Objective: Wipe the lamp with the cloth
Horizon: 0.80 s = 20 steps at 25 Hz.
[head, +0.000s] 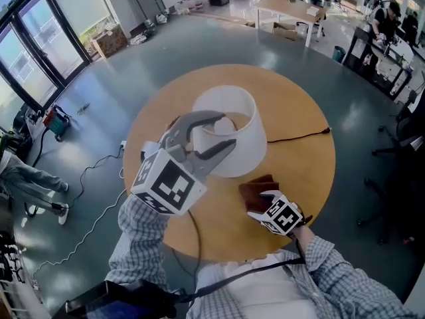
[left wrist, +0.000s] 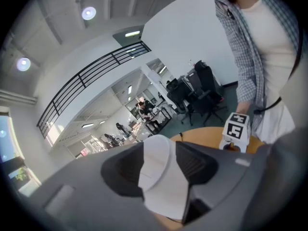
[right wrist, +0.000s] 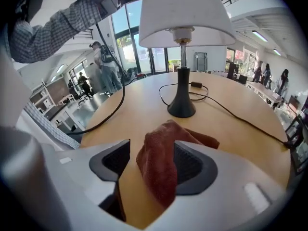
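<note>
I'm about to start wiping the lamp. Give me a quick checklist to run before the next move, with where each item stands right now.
1. Cloth within reach of the right tool: ok. The cloth lies on the table between its jaws.
2. Right tool gripping the cloth: not ok. Its jaws stand open, with a gap on one side.
3. Left tool steadying the lamp shade: not ok. The shade's rim sits between open jaws.
4. Lamp upright: ok. The base stands flat on the table.
5. Cord clear of the cloth: ok. It trails away behind the base.
</note>
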Each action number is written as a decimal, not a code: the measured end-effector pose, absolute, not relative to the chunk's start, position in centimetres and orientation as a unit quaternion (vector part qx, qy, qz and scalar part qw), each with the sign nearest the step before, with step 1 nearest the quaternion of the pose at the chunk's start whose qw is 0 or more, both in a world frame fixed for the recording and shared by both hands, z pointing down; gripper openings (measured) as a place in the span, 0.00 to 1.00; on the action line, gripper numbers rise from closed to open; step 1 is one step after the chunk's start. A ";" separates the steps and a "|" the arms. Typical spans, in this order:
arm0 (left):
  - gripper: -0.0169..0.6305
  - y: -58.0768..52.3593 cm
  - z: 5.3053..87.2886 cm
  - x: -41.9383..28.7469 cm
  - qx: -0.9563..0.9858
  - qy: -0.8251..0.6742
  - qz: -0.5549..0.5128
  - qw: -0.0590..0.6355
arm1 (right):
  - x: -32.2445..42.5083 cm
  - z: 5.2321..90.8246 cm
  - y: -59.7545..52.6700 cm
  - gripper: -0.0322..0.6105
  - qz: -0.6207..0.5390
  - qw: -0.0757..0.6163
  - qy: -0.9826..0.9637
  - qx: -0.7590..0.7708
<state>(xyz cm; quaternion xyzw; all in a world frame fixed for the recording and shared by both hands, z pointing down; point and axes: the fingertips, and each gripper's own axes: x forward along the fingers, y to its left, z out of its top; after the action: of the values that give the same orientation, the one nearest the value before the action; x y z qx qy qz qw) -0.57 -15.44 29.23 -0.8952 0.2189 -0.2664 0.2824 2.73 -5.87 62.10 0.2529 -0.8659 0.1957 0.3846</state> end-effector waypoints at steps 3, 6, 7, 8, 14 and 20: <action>0.35 -14.9 27.0 -2.3 -0.904 0.248 -0.217 0.273 | 3.6 60.3 -6.5 0.50 0.198 0.355 -0.870 0.280; 0.35 -13.6 26.4 -4.5 -0.911 0.284 -0.174 0.242 | 5.3 58.5 -7.3 0.50 0.196 0.323 -0.872 0.312; 0.34 -13.4 27.0 -5.2 -0.911 0.298 -0.172 0.228 | 5.8 57.7 -7.5 0.47 0.195 0.309 -0.873 0.322; 0.31 -13.1 28.0 -5.9 -0.910 0.310 -0.173 0.215 | 6.3 56.9 -7.7 0.44 0.195 0.295 -0.874 0.332; 0.03 -10.1 34.8 -7.8 -0.926 0.336 -0.140 0.100 | 6.5 54.1 -7.4 0.18 0.188 0.240 -0.872 0.382; 0.03 -5.3 41.3 -5.4 -0.948 0.310 -0.063 -0.043 | 4.9 53.9 -6.2 0.06 0.209 0.215 -0.867 0.397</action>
<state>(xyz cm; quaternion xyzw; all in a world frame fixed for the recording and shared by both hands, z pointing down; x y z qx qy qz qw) -5.38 -5.30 41.25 -0.9479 0.3095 -0.0628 -0.0426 4.90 -6.18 53.91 0.3973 -0.8675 0.2085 0.2148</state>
